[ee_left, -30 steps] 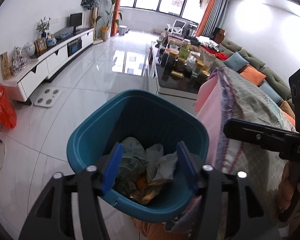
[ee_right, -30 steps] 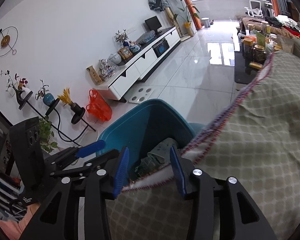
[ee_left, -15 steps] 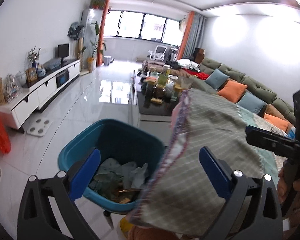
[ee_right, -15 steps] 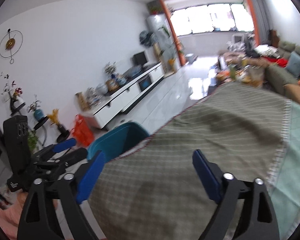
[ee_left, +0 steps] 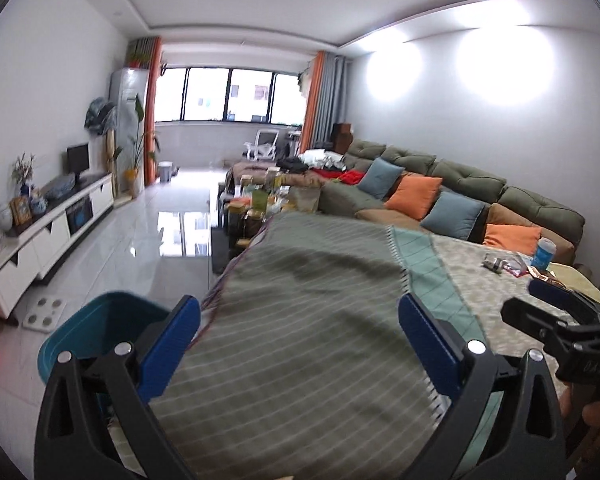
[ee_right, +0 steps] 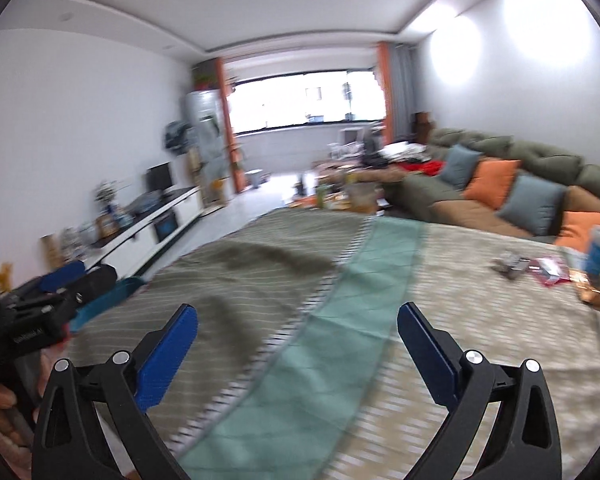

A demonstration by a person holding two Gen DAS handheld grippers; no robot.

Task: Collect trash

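Table's cloth [ee_left: 300, 320] flopped back flat; both the left gripper [ee_left: 299, 336] and right gripper [ee_right: 298, 344] spread empty (right's jaws were widening), wrappers [ee_right: 548, 270] next.

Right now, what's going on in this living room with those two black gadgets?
A person is collecting trash, with a claw in each hand. The left claw is wide open and empty; the right claw is opening, also empty. A teal plastic bin stands beside the green checked tablecloth. Crumpled wrappers lie at the far end.
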